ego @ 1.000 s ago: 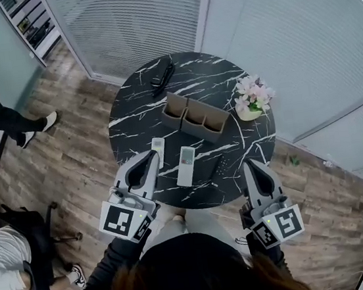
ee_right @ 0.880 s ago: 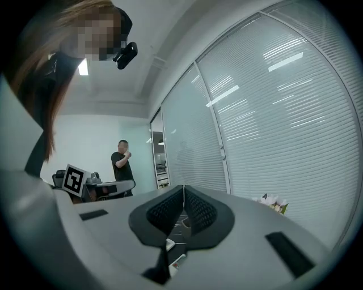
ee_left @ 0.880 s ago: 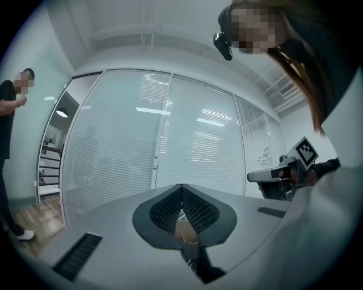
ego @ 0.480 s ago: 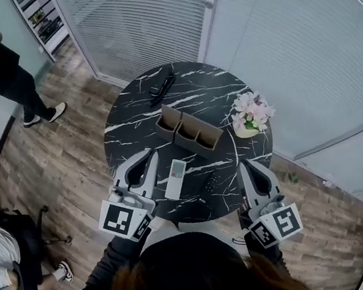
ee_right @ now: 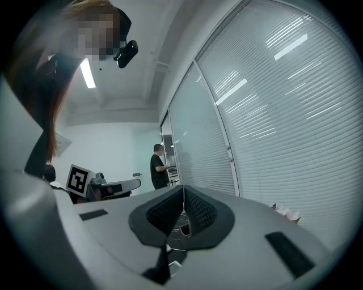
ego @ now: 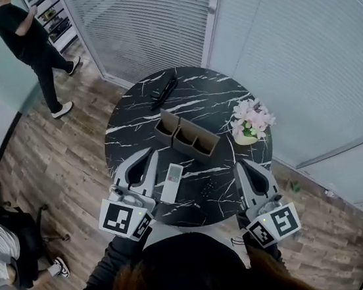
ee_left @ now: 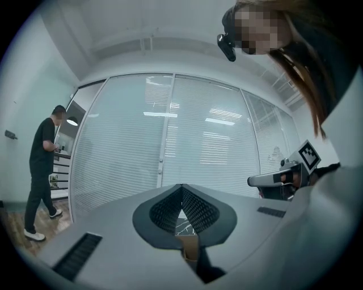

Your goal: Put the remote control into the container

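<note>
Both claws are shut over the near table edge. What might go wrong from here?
The black remote by the right claw barely shows against the dark table, so a grasp may miss it.
The white remote lies flat by the left claw; shut jaws would likely push it rather than grip.
The container has narrow-looking compartments; a tilted remote may catch the rim.
</note>
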Motion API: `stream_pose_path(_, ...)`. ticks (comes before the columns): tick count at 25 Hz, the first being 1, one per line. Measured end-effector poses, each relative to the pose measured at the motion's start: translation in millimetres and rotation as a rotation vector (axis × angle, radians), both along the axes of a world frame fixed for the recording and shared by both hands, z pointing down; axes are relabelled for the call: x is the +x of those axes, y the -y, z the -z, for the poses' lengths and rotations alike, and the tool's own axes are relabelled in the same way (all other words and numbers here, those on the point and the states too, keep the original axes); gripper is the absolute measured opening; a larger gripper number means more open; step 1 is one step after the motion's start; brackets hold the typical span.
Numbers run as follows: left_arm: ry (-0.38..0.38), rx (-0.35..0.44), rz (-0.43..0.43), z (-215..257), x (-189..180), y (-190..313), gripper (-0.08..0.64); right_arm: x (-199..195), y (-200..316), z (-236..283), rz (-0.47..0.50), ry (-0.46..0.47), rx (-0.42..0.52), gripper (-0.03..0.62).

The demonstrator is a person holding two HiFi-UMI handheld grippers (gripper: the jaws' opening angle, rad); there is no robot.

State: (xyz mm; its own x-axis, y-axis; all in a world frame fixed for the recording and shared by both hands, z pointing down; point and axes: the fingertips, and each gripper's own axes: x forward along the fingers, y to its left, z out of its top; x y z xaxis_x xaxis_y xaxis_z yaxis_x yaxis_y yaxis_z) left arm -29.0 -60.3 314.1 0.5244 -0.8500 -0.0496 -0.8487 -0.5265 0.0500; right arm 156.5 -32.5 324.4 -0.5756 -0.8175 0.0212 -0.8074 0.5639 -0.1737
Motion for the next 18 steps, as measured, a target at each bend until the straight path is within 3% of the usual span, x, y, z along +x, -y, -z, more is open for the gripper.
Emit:
stream_pose_path(8, 0.007, -0.026, -0.027, -10, 1, 3, 0.009, -2, 1, -1, -0.019, -0.007, -0.008, 0.017)
stream_pose_path(18, 0.006, 0.008, -0.111, -7, -10, 12, 0.009, -10, -1, 2, -0.099, -0.027, -0.007, 0.017)
